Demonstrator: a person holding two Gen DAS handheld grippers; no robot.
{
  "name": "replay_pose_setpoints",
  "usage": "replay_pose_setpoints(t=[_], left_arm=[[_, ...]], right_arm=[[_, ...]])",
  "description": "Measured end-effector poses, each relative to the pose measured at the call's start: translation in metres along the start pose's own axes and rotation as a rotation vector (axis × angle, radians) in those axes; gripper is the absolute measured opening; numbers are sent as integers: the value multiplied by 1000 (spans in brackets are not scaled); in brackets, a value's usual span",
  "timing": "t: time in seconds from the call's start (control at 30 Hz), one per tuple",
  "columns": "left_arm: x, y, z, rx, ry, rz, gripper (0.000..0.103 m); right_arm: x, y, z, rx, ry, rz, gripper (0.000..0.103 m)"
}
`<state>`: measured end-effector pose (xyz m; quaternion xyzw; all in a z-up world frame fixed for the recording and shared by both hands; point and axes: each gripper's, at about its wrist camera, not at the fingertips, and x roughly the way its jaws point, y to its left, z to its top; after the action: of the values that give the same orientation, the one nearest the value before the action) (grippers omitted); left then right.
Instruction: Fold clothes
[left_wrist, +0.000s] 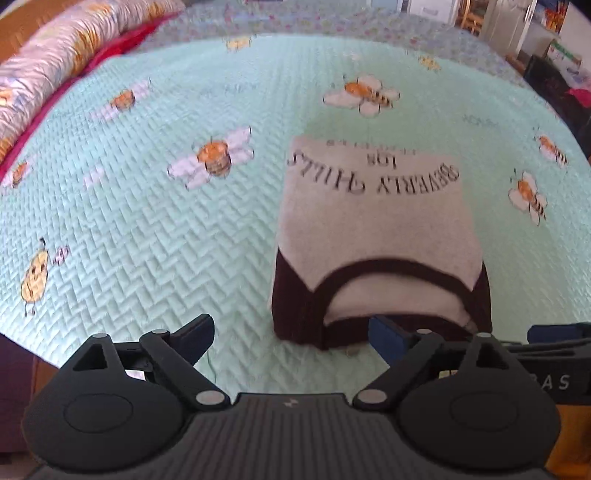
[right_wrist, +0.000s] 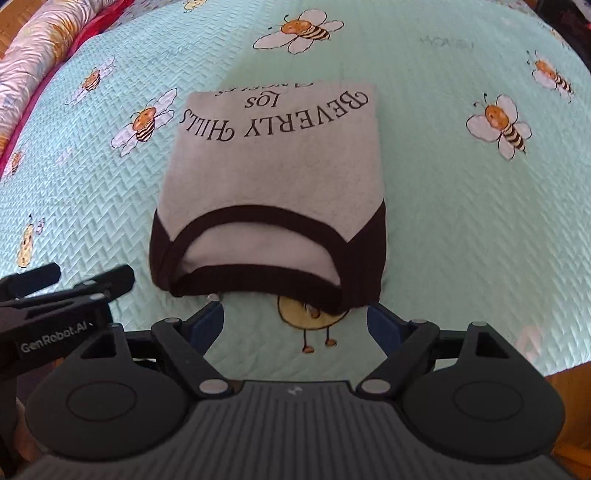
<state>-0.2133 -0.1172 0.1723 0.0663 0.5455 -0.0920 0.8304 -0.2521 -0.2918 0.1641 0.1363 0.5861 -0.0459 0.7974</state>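
The folded T-shirt (right_wrist: 269, 166) on the bed (right_wrist: 461, 229) looks soft, light and floppy, best pinched at its thick near dark-trimmed edge; left gripper (left_wrist: 291, 332) and right gripper (right_wrist: 295, 317) both gape, empty.

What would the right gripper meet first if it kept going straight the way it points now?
Probably the near dark-trimmed edge of the folded shirt, or the bedspread just before it; depth is unclear. The right gripper is open and empty.
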Motion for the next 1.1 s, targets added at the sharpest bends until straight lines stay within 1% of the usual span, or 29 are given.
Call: replay_pose_setpoints(t=[0.03, 0.1, 0.2, 0.27, 0.37, 0.47, 0.57, 0.7, 0.83, 0.97, 1.1], left_arm=[[2, -1, -1, 9, 36, 5, 99], [3, -5, -4, 47, 70, 21, 99], [1, -7, -4, 62, 85, 41, 99], [3, -8, 0, 55, 118, 44, 99], [7, -7, 7, 29, 156, 37, 99], [7, -7, 18, -5, 144, 36, 98], [10, -11, 29, 7, 128, 49, 98], [17, -13, 39, 4, 136, 40, 98], [22, -17, 40, 15, 150, 25, 96], [23, -18, 40, 32, 146, 43, 95], [21, -12, 39, 23, 145, 43, 95]], right_arm=[[-4, 0, -1, 9, 7, 15, 86], [-10, 1, -3, 16, 20, 34, 86], [-18, 8, -3, -33, 20, 9, 86], [-22, 9, -1, -55, 19, -9, 86], [-24, 8, 5, -47, 31, 5, 86], [-23, 9, 12, -53, 38, 8, 86], [-23, 12, 22, -73, 29, -20, 86], [-21, 11, 34, -85, 17, -56, 86], [-17, 8, 38, -85, 23, -65, 86], [-13, 8, 37, -84, 41, -65, 86], [-12, 11, 37, -78, 43, -51, 86]])
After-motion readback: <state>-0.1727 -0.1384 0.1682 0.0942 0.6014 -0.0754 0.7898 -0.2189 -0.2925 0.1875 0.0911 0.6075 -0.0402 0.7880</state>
